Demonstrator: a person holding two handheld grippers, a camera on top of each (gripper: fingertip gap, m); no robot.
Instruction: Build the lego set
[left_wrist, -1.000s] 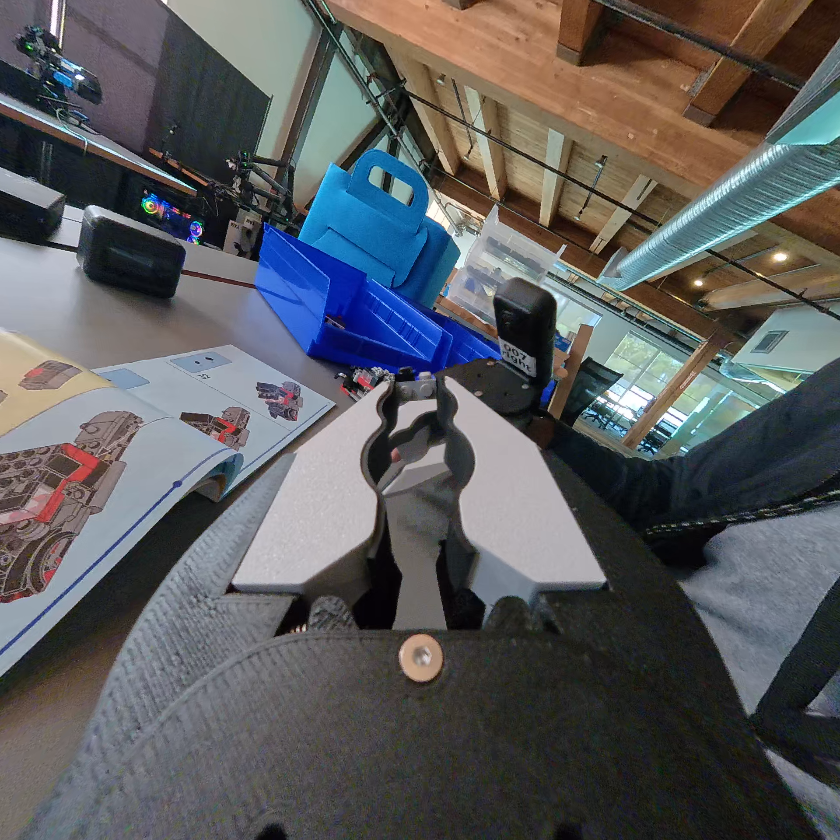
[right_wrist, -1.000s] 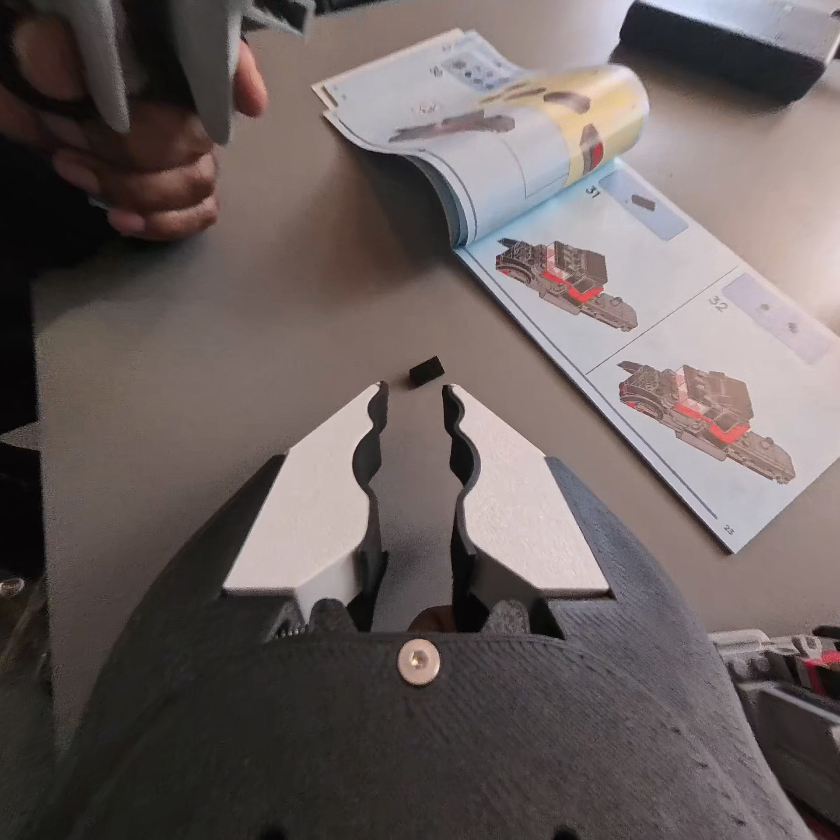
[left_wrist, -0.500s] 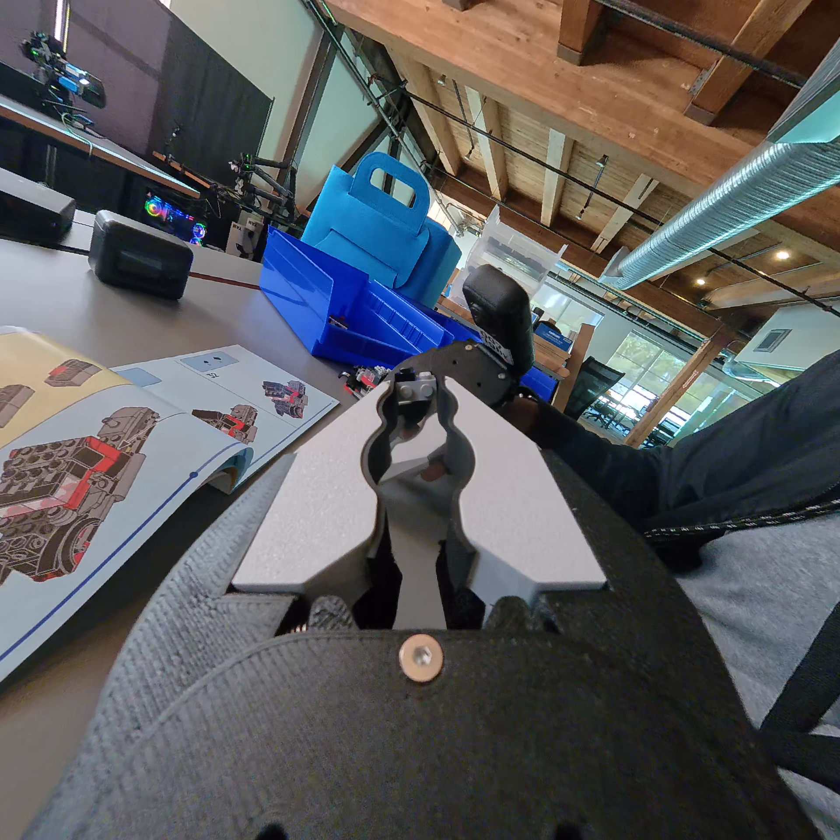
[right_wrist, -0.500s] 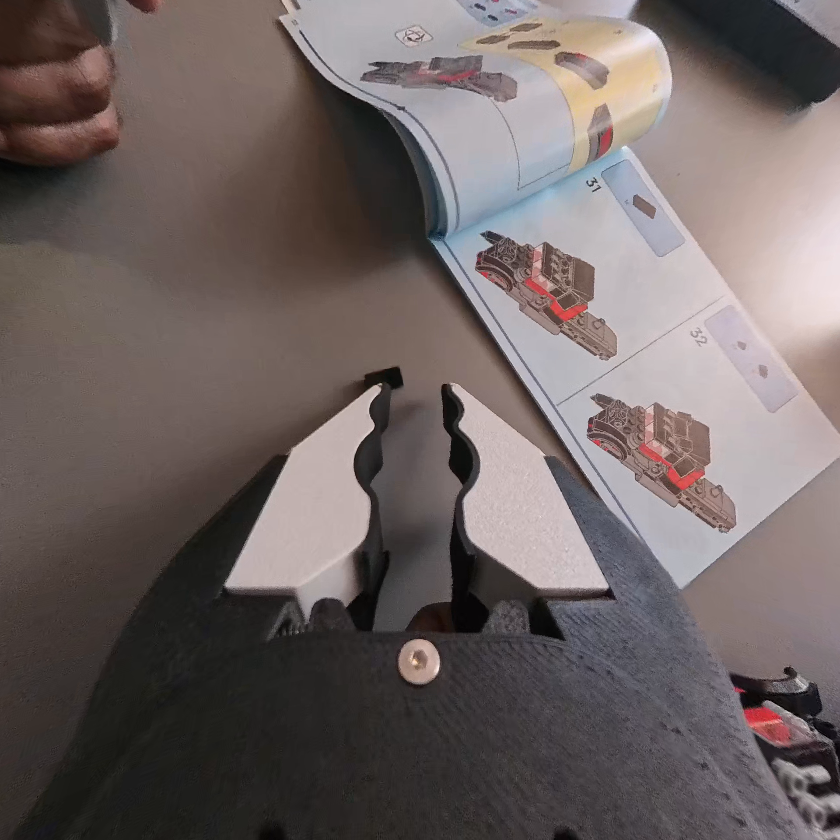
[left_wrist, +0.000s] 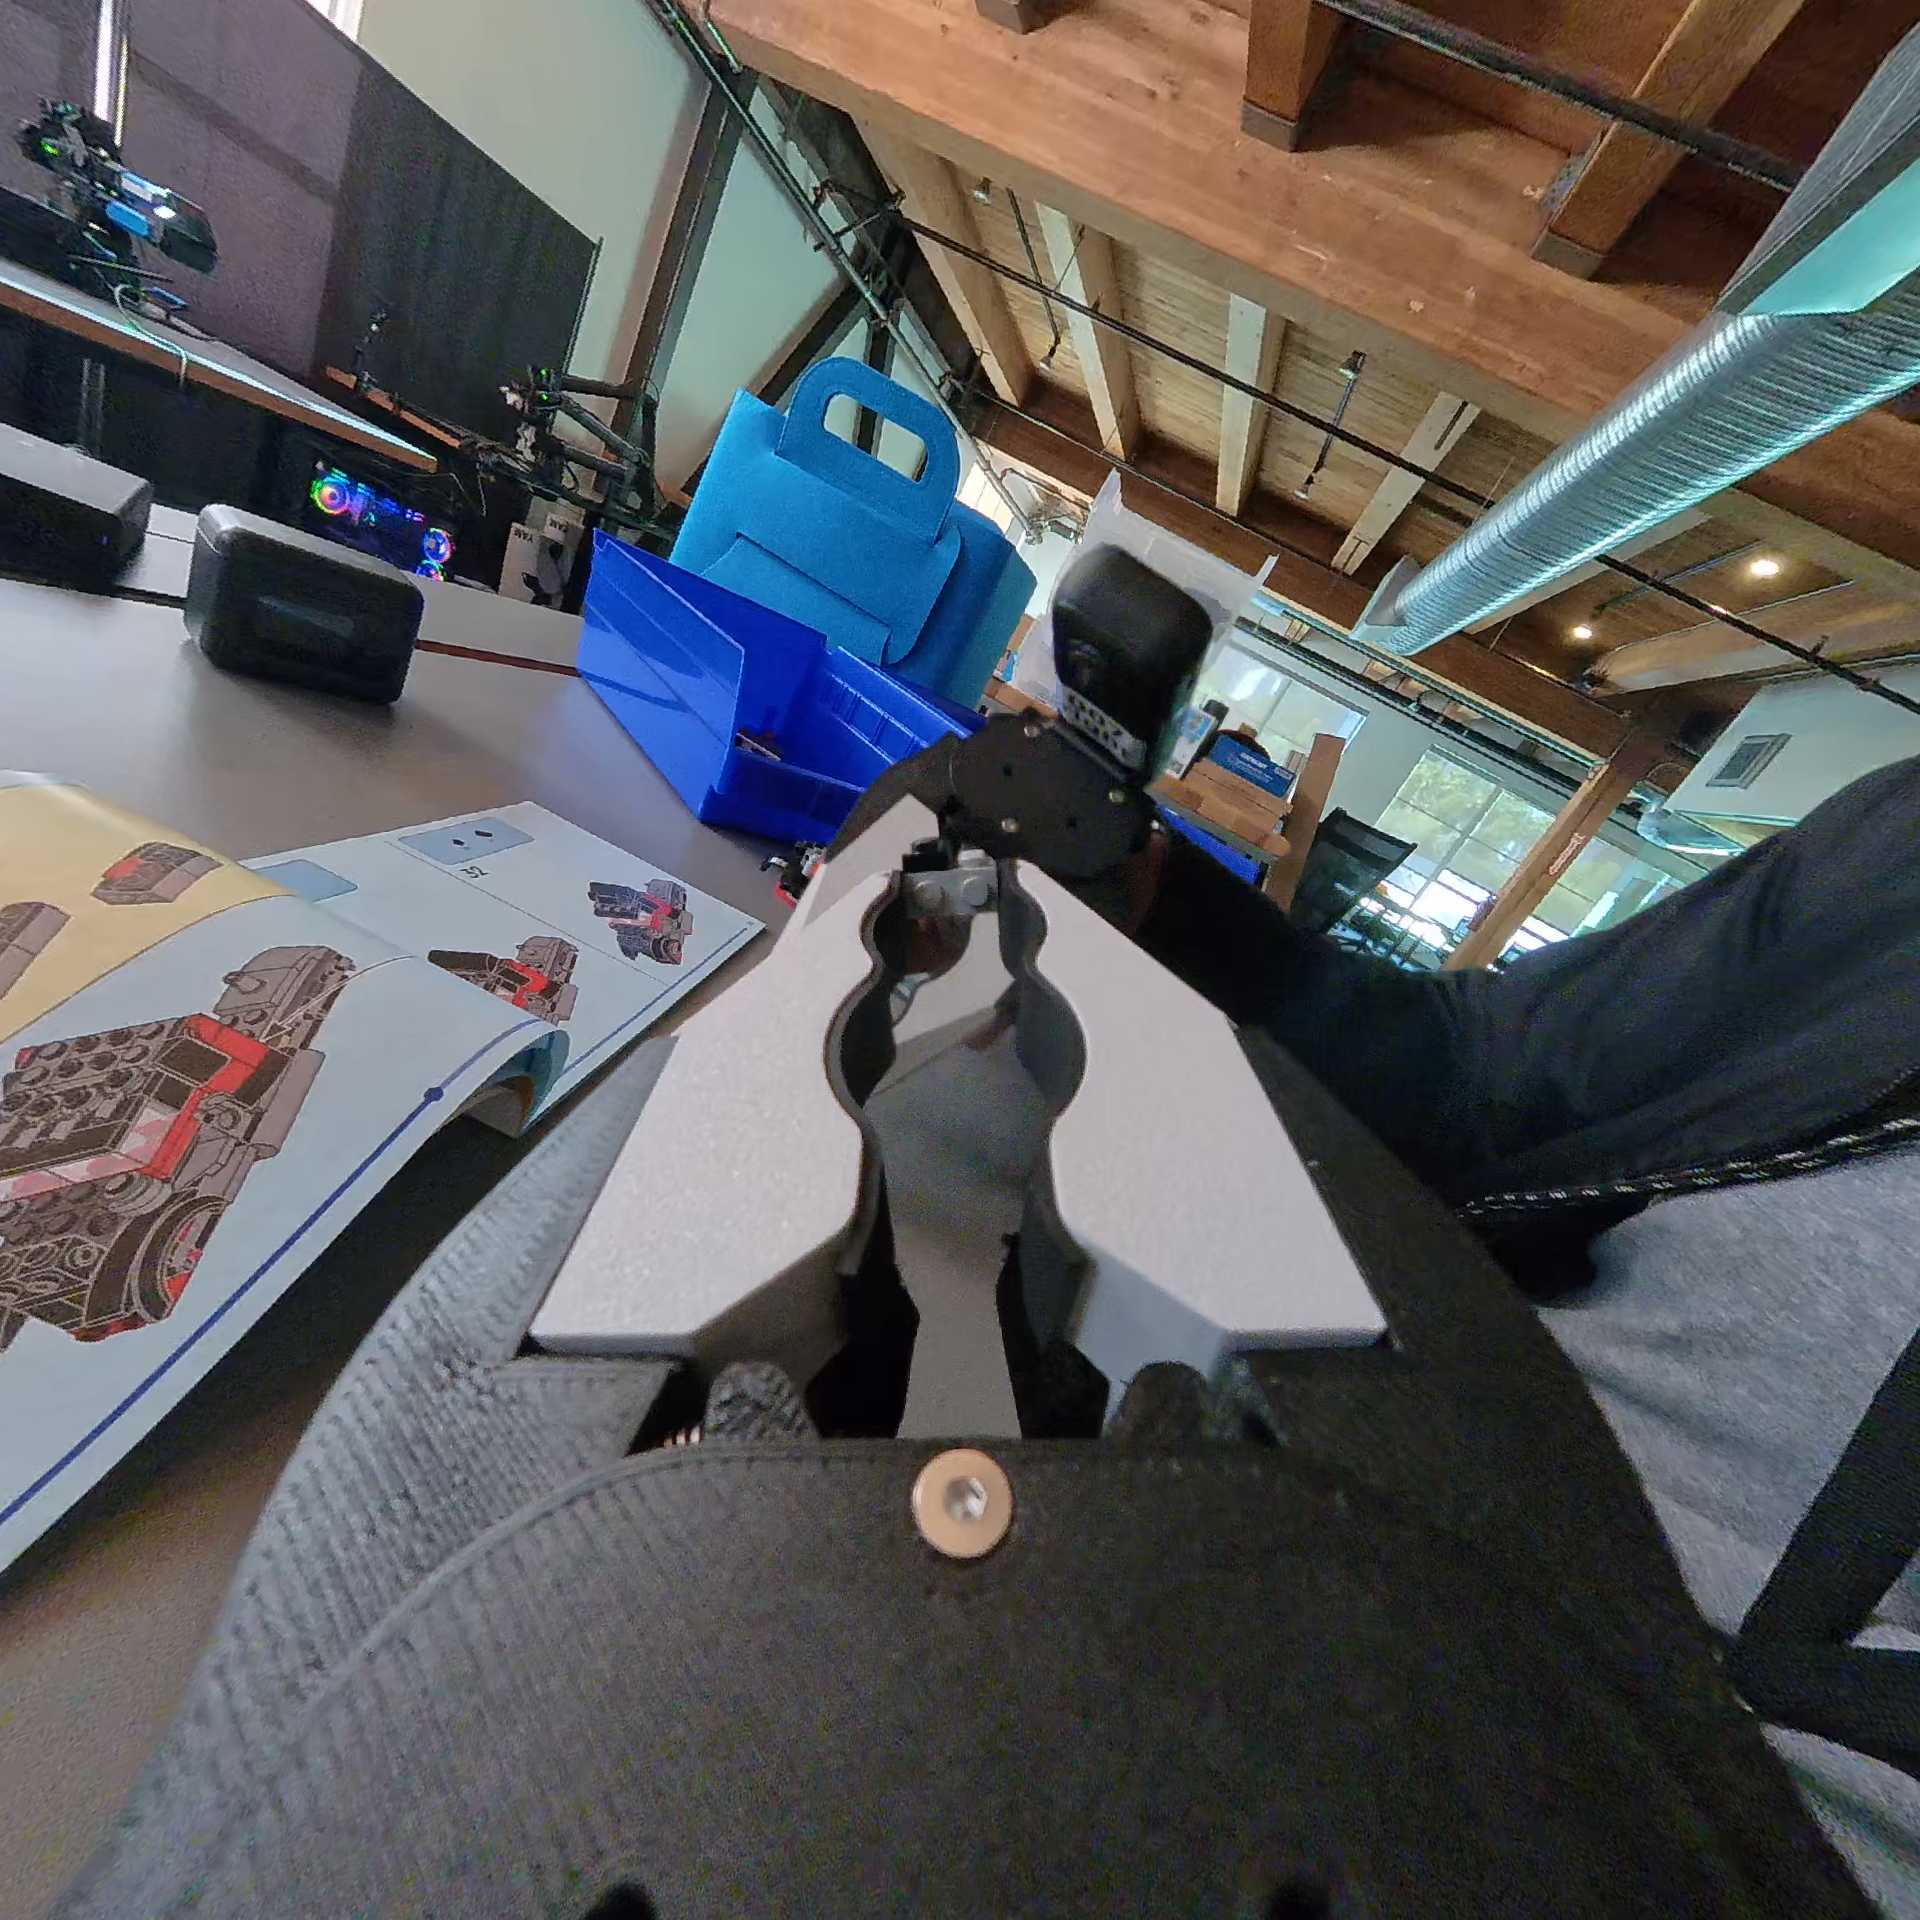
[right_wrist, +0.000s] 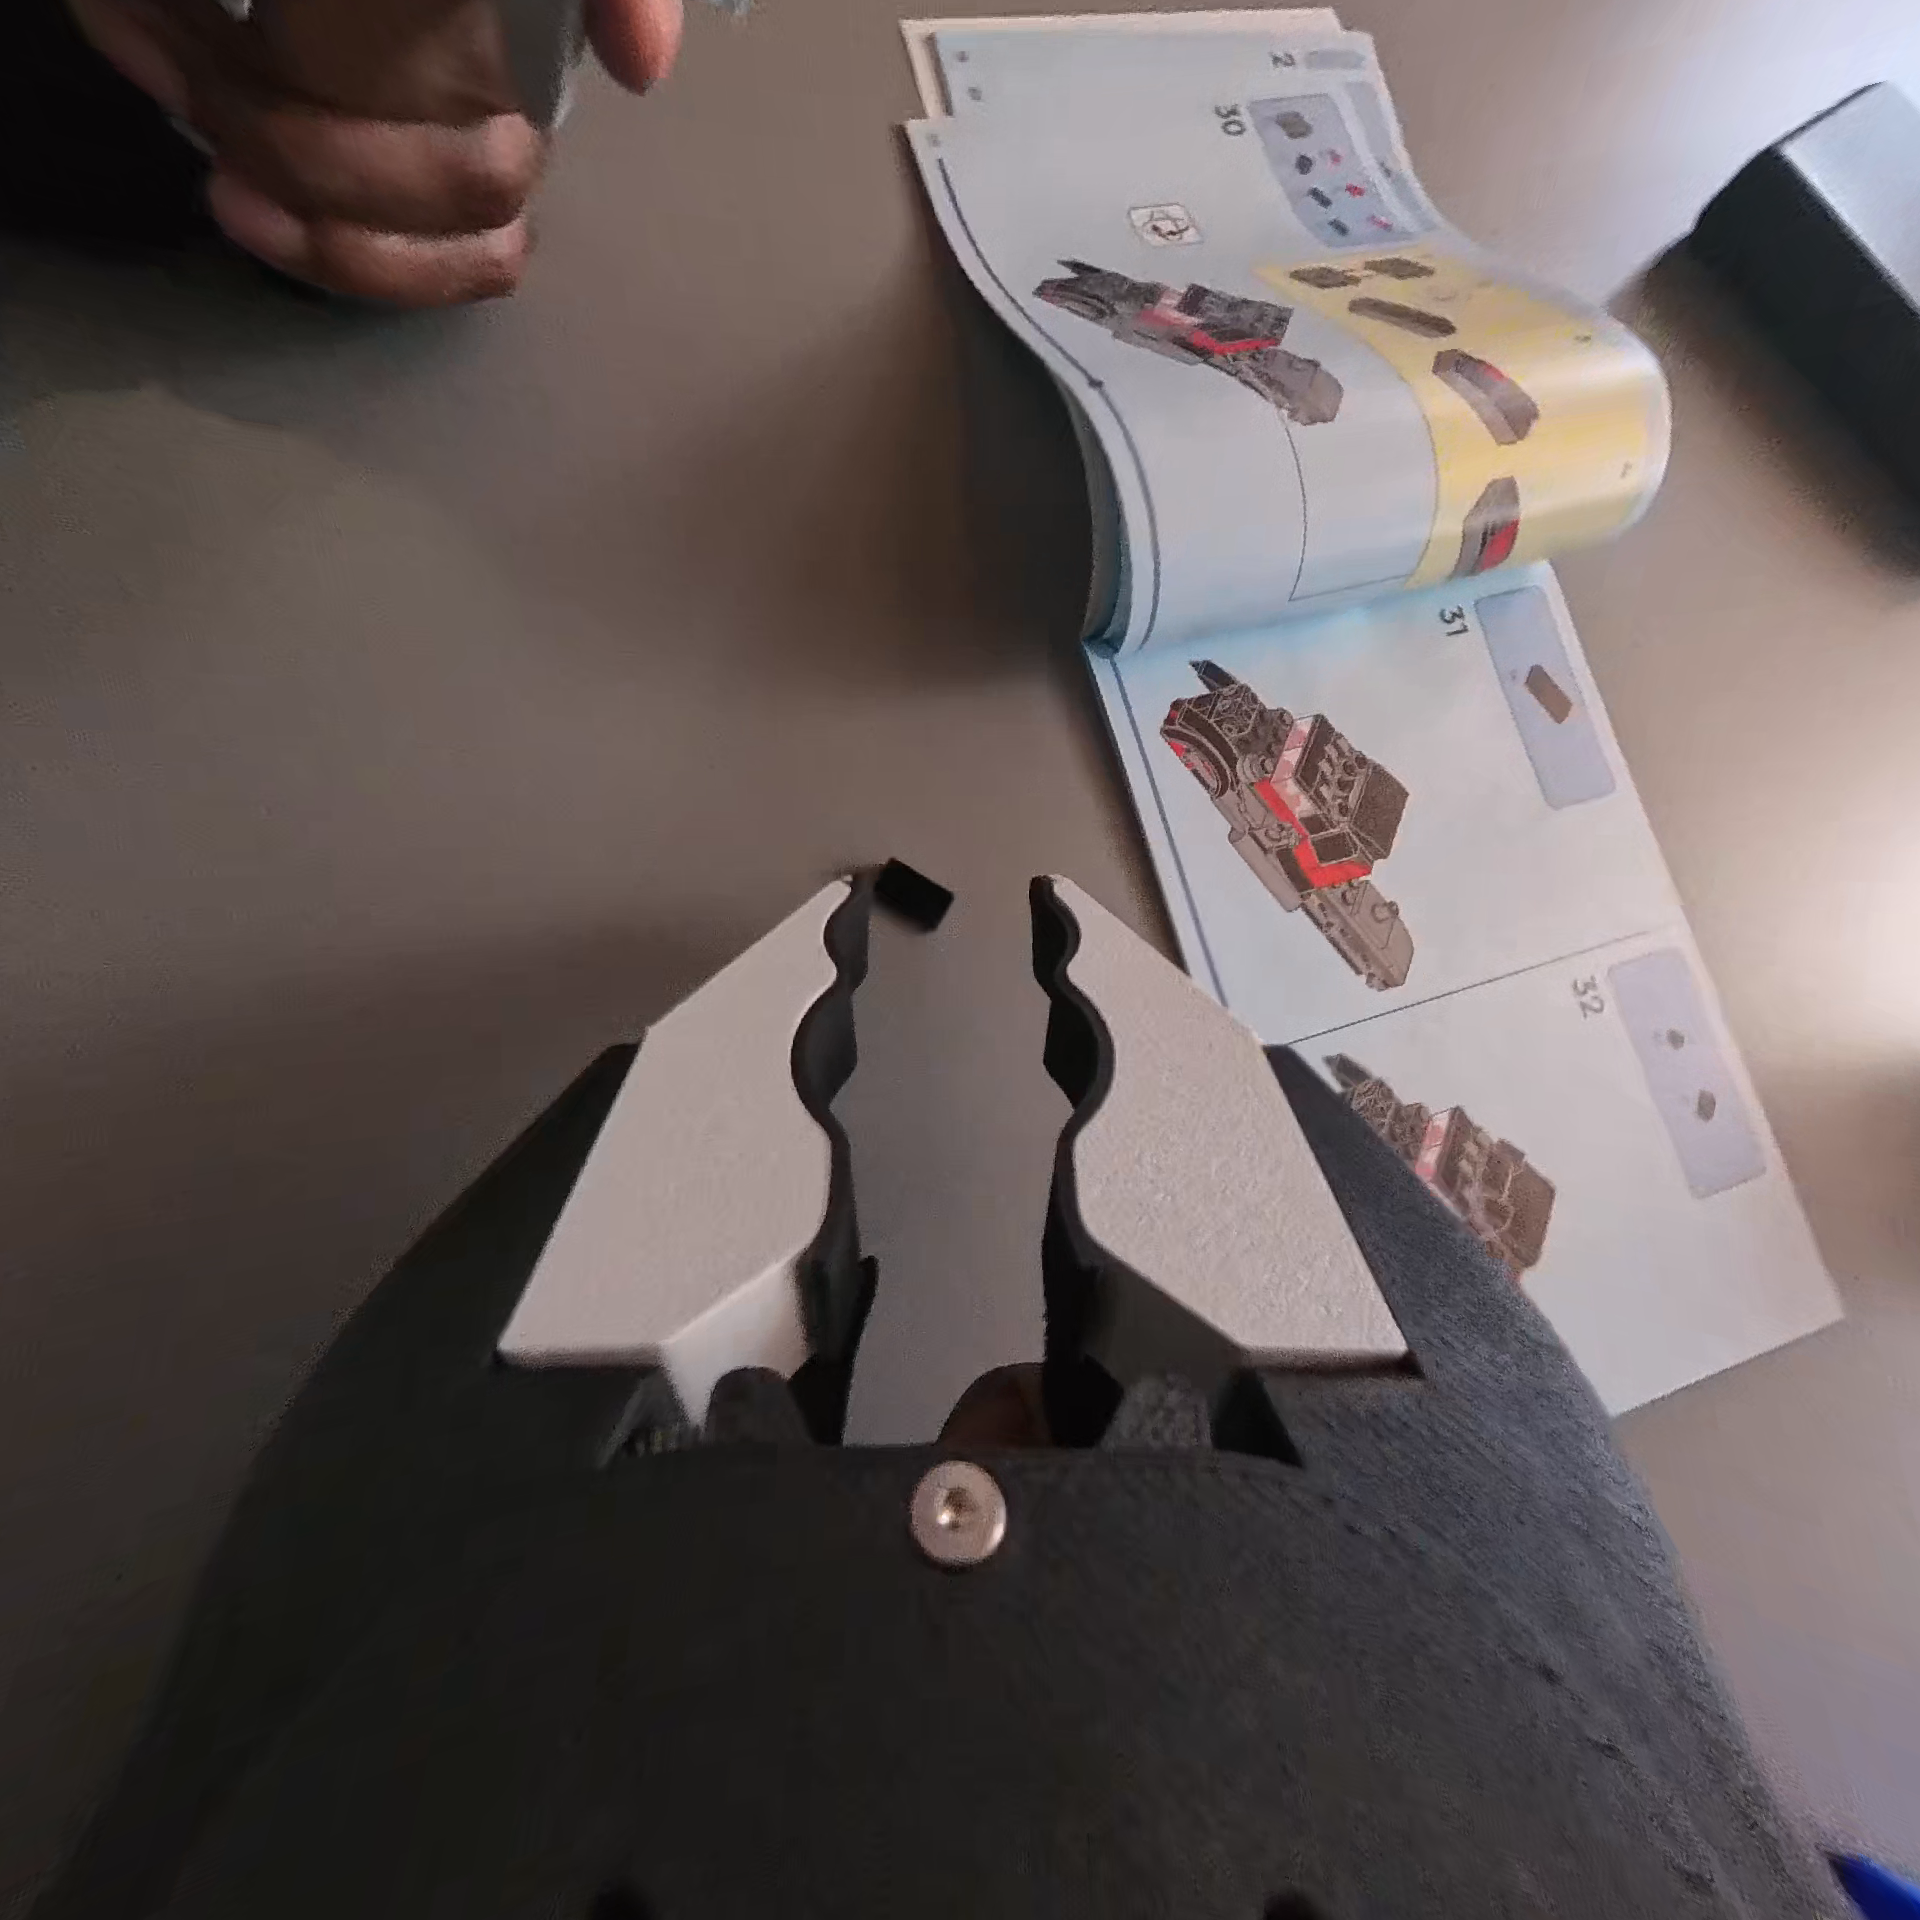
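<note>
Black little brick (right_wrist: 916, 895) is what we're chasing right now with the right gripper (right_wrist: 943, 885), and compared with half a second back it's looking way better: the piece was poking out past the outside of the left fingertip, and now it's sitting just inside that tip, between the two fingers. The jaws are parted fairly wide with nothing in them yet, and the brick is lying flat on the grey table (right_wrist: 436, 644), hugging the left finger rather than centred. So we're guessing the next bit is nudging sideways a touch and then squeezing, otherwise the brick could just skid or flip out.

Just off to the right of that claw the instruction booklet (right_wrist: 1382, 790) is lying open, its upper page curling. Further out, up and to the left, the person's hand (right_wrist: 374, 177) is gripping the other tool.

Over on the left gripper (left_wrist: 948, 891), we're holding a small light grey lego piece (left_wrist: 945, 889) pinched right at the fingertips, jaws narrowed down on it. Compared with a second ago we're seeing the right tool swinging across behind those tips. Beyond the tips, a blue bin (left_wrist: 717, 717) is sitting on the table, with a blue felt bag (left_wrist: 842, 561) behind it and a black box (left_wrist: 301, 618) far off to the left.
</note>
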